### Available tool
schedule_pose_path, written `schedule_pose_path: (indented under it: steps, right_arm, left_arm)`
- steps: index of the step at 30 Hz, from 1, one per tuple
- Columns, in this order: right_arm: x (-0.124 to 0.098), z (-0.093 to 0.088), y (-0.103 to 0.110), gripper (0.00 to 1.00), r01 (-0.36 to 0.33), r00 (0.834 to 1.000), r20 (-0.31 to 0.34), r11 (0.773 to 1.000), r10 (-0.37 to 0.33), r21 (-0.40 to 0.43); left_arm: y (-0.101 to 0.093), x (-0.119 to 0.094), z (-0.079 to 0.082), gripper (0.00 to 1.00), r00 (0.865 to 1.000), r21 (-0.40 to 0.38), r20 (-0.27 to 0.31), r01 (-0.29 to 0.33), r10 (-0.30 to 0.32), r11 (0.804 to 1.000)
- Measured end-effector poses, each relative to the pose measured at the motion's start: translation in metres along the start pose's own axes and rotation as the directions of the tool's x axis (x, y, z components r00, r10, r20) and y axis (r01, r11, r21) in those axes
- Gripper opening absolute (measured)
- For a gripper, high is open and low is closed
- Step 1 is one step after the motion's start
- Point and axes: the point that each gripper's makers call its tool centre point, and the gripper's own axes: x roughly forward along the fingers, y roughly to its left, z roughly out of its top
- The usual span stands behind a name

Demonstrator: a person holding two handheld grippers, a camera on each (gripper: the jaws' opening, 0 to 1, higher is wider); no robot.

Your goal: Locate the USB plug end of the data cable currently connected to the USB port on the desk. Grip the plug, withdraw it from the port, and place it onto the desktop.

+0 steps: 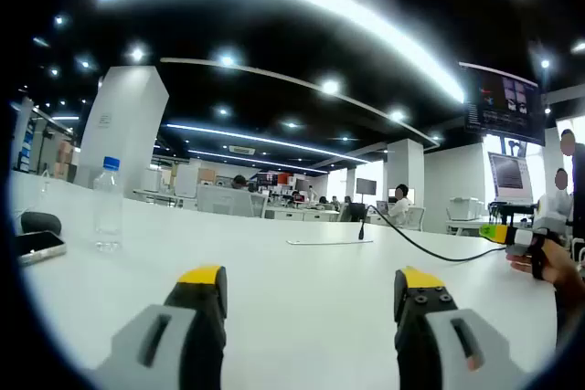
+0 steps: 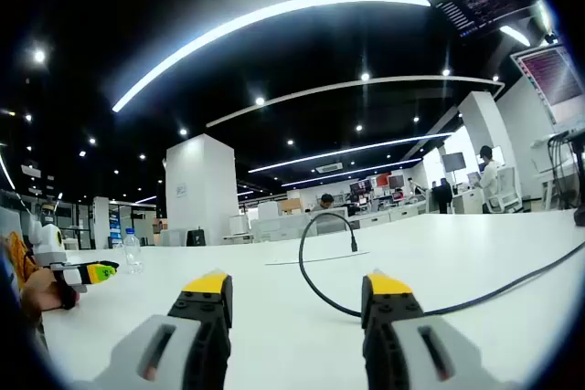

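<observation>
— So, how far along is this? Through the left gripper view first.

— Barely begun, I'd say. The left gripper (image 1: 311,294) rests low over the white desk (image 1: 302,317) with its jaws set wide and nothing between them. Well ahead of it and a little to its right, the USB plug (image 1: 361,228) stands upright in the desk, apparently not yet pulled from its port. The black data cable (image 1: 430,251) runs off from it toward the right, where a hand (image 1: 548,262) comes in with the other gripper. Off to the left gripper's left stand a water bottle (image 1: 108,205) and a phone (image 1: 38,246).

— And the right gripper view?

— Same story. The right gripper (image 2: 297,299) is also spread wide and empty. The plug (image 2: 354,244) sits ahead, just right of its line, with the cable (image 2: 315,271) arching up from it, looping down toward the gripper's jaws and trailing away to the right. Far left, the bottle (image 2: 132,251) again.

— What's left, then?

— All of it, as I judge: reaching, gripping the plug, drawing it out, laying it on the desk.
</observation>
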Motion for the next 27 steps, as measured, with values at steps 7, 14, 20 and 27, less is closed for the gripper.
schedule_pose_path:
  steps: [7, 14, 20, 27]
  right_arm:
    - [-0.0004, -0.0003, -0.0010, 0.58, 0.001, 1.000, -0.001, 1.000, -0.001, 0.000]
    - [-0.0007, -0.0009, -0.0016, 0.57, 0.002, 1.000, -0.002, 1.000, -0.002, 0.000]
    - [-0.0006, -0.0012, -0.0010, 0.57, 0.001, 1.000, -0.001, 1.000, -0.001, 0.000]
    - [-0.0004, -0.0011, -0.0010, 0.57, 0.001, 1.000, -0.002, 1.000, -0.001, 0.000]
  left_arm:
    - [-0.0008, -0.0001, -0.0002, 0.74, 1.000, 0.001, 0.000, 0.001, -0.001, 1.000]
    - [-0.0014, -0.0003, -0.0009, 0.74, 1.000, 0.003, -0.001, 0.003, -0.003, 1.000]
    - [-0.0010, -0.0003, -0.0012, 0.74, 1.000, 0.005, -0.002, 0.003, -0.003, 1.000]
    - [-0.0010, -0.0001, -0.0018, 0.74, 1.000, 0.011, -0.006, 0.005, -0.005, 1.000]
